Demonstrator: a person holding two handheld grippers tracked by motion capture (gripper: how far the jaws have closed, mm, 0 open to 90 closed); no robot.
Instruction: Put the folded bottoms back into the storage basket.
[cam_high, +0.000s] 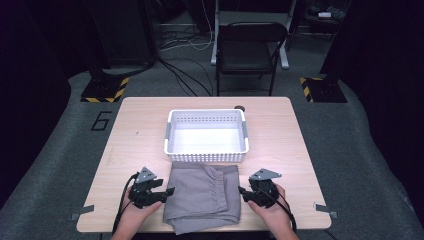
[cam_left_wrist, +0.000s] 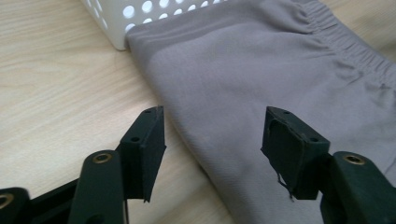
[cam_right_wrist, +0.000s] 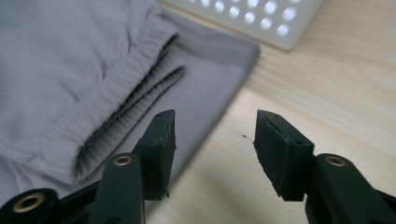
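Note:
A folded grey garment (cam_high: 202, 197) with an elastic waistband lies at the table's near edge, just in front of a white perforated basket (cam_high: 206, 113). My left gripper (cam_high: 170, 192) stands open at the garment's left edge. In the left gripper view its gripper (cam_left_wrist: 212, 135) straddles the cloth's edge (cam_left_wrist: 261, 79), one jaw over bare wood, and the pads press on nothing. My right gripper (cam_high: 241, 192) is open at the garment's right edge. In the right gripper view that gripper (cam_right_wrist: 215, 140) has one jaw above the cloth (cam_right_wrist: 70, 60) near the waistband and the other over the wood.
The wooden table (cam_high: 140, 140) has bare surface on both sides of the basket. The basket's corner is close ahead in both gripper views (cam_left_wrist: 121, 18) (cam_right_wrist: 261, 18). A small dark round thing (cam_high: 239, 107) sits at the far edge. A black folding chair (cam_high: 250, 50) stands beyond the table.

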